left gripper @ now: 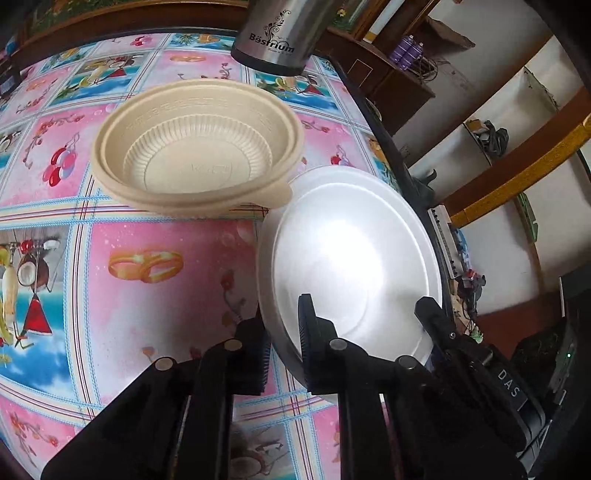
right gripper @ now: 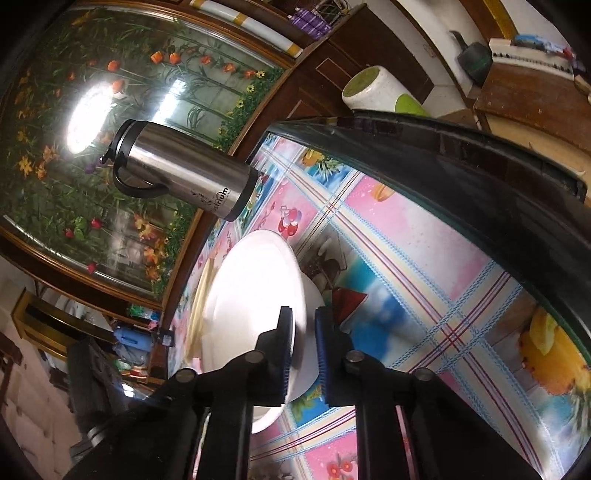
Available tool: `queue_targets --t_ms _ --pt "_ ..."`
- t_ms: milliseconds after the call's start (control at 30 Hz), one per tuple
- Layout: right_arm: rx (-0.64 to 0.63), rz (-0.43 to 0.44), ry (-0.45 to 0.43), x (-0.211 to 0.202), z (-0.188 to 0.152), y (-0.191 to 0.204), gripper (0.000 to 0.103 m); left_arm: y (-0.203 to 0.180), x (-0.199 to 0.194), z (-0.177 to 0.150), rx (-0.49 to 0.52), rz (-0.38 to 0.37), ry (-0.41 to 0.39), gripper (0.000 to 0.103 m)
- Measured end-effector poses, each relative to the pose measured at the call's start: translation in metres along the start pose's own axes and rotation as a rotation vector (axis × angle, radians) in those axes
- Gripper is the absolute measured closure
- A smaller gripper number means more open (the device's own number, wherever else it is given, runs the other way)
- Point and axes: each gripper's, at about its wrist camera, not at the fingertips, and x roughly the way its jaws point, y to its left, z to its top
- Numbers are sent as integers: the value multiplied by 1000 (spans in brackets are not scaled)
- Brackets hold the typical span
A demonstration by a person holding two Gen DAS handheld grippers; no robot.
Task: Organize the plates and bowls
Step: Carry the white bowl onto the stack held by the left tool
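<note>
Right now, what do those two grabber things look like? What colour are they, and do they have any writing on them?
Both are black plastic. The left gripper and the right gripper each have two flat fingers with ridged dark-blue pads on the inner faces. Round silver pins sit on the black linkage bars. In the left view, white letters "DAS" show on the other gripper's body. No sleeves show.

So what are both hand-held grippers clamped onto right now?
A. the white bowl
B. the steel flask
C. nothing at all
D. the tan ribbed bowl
A: each hand-held gripper, left and right, has its two fingers closed on the rim of the white bowl, while the tan ribbed bowl and the steel flask sit untouched on the table.
</note>
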Motion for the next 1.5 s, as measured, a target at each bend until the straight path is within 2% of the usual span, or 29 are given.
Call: queue_targets --t_ms 367,600,867,1300,1500 --pt "34 -11 -55 -30 -26 -22 96 -6 -14 -28 48 -33 22 94" --pt "24 -5 -33 -48 -43 -16 96 18 -43 -52 27 -43 -14 94" --pt "-57 3 32 -47 -83 21 96 68 -77 -76 -16 -7 -68 94" --pt "-250 1 170 -10 -167 107 96 176 -133 -118 -137 80 -158 94" --pt "-312 37 227 1 -203 148 96 214 -179 -131 -171 85 -244 94"
